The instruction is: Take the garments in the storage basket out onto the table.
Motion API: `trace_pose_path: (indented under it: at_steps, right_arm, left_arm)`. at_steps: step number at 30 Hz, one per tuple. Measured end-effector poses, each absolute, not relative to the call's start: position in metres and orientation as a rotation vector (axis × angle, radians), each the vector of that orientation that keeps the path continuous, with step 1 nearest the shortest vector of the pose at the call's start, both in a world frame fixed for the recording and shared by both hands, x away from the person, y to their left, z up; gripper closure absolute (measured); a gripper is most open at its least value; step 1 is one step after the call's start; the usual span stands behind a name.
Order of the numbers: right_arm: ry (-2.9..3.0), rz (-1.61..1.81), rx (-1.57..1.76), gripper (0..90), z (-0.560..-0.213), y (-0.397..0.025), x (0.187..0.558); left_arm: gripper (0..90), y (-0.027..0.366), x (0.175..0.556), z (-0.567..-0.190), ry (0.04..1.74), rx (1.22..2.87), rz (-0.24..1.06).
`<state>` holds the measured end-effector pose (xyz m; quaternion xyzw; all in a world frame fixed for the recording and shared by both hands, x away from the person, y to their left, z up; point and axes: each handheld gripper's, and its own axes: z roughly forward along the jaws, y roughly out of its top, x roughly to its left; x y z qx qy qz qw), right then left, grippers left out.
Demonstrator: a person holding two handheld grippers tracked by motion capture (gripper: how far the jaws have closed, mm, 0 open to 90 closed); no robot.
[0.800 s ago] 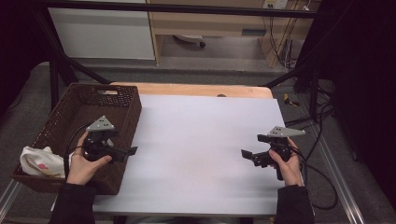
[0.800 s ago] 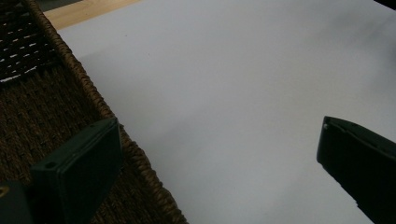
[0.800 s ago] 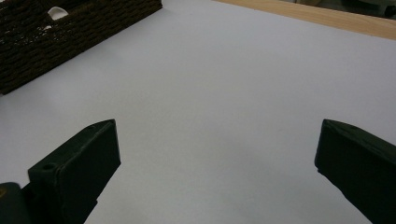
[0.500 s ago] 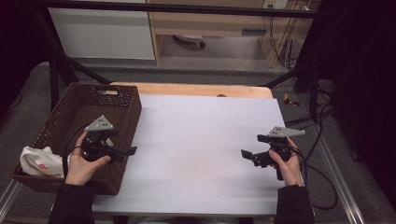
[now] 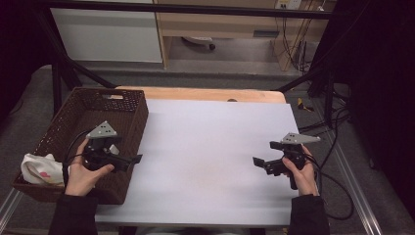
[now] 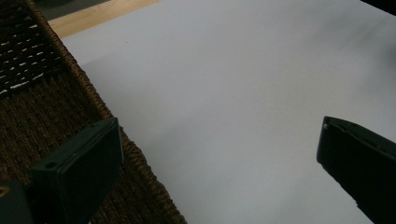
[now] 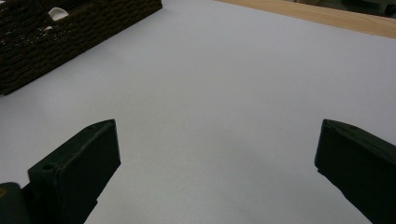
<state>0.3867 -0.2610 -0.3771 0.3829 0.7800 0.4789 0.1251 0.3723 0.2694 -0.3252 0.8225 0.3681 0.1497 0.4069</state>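
Hovering over the basket's [image 5: 128,108] right wall, the left gripper [image 5: 128,159] was wide open and empty. The cloth [image 5: 38,168] lay at the basket's near left corner. The right gripper [image 5: 258,162] waited wide open. Reaching left and low would work best.

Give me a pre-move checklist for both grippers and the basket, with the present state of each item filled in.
1. Left gripper open and holding nothing: ok, its jaws stand wide apart in the left gripper view.
2. Right gripper open and holding nothing: ok, jaws wide apart over the bare white table.
3. Path between the grippers free: ok, nothing lies on the white surface between them.
4. Wicker basket placed steadily: ok, it sits at the table's left edge, the left gripper above its right rim.
5. White cloth reachable: cannot tell, it lies in the basket's near left corner, behind the left hand.
6. Cable clear of the table: ok, it trails off the right side.
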Motion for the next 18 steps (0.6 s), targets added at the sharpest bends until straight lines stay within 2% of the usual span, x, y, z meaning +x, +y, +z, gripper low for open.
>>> trace_pose_path:
  at_steps: [18]
  right_arm:
    - [2.285,1.377,1.118,0.8,-0.3782,-0.2592,0.3875]
  left_arm:
    - [0.4,0.2777,0.3673,-0.3222,0.961,2.085,0.398]
